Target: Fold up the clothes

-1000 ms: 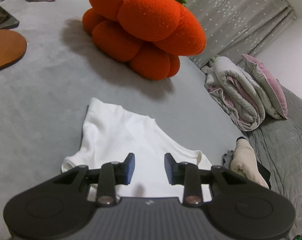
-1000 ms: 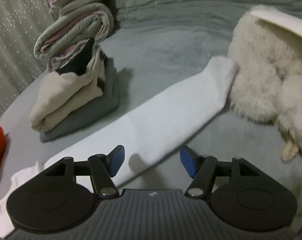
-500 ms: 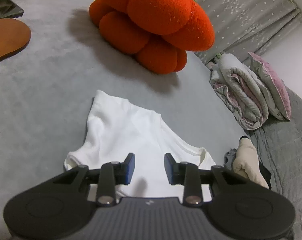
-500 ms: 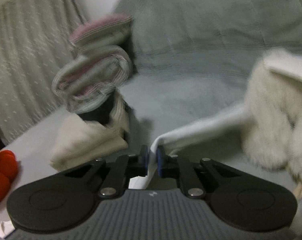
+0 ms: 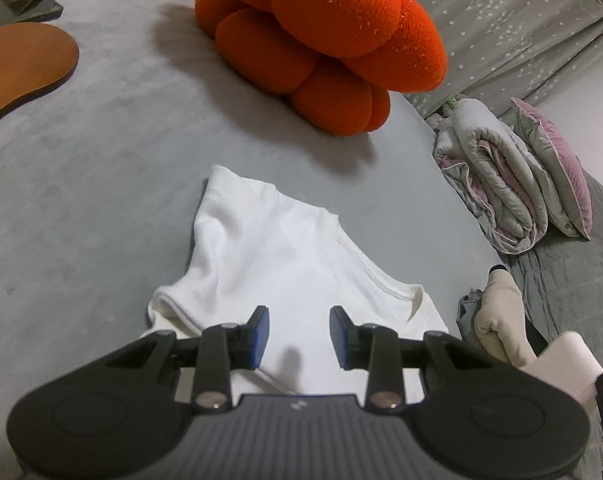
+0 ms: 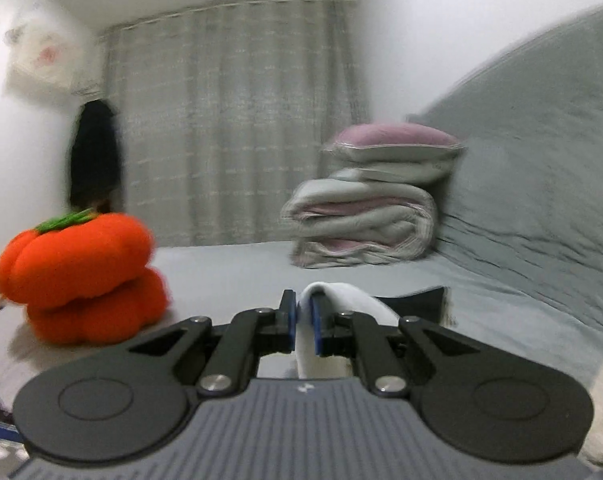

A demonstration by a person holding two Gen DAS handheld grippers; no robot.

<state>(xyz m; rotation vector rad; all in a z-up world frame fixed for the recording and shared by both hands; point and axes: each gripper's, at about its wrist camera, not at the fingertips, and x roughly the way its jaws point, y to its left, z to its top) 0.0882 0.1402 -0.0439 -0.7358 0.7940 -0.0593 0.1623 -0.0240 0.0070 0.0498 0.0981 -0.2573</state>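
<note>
A white T-shirt [image 5: 269, 248] lies on the grey bed, one short sleeve pointing toward the orange plush and its collar [image 5: 413, 296] to the right. My left gripper [image 5: 299, 338] hovers open just above the shirt's near part, nothing between its blue pads. In the right wrist view my right gripper [image 6: 304, 322] is shut on a fold of the white shirt [image 6: 341, 300], which arches up and over to the right of the pads. That gripper is raised and looks level across the bed.
A big orange pumpkin plush [image 5: 321, 36] sits beyond the shirt. A rolled grey-pink quilt [image 5: 497, 184] with a pink pillow [image 5: 553, 168] stands at the right. Folded beige and grey clothes [image 5: 497, 316] lie near the right. A brown board [image 5: 21, 64] lies at the left.
My right gripper went from open over the shirt to shut on it, then lifted and swung left toward the curtain. The left gripper stayed open and drifted slightly forward.
</note>
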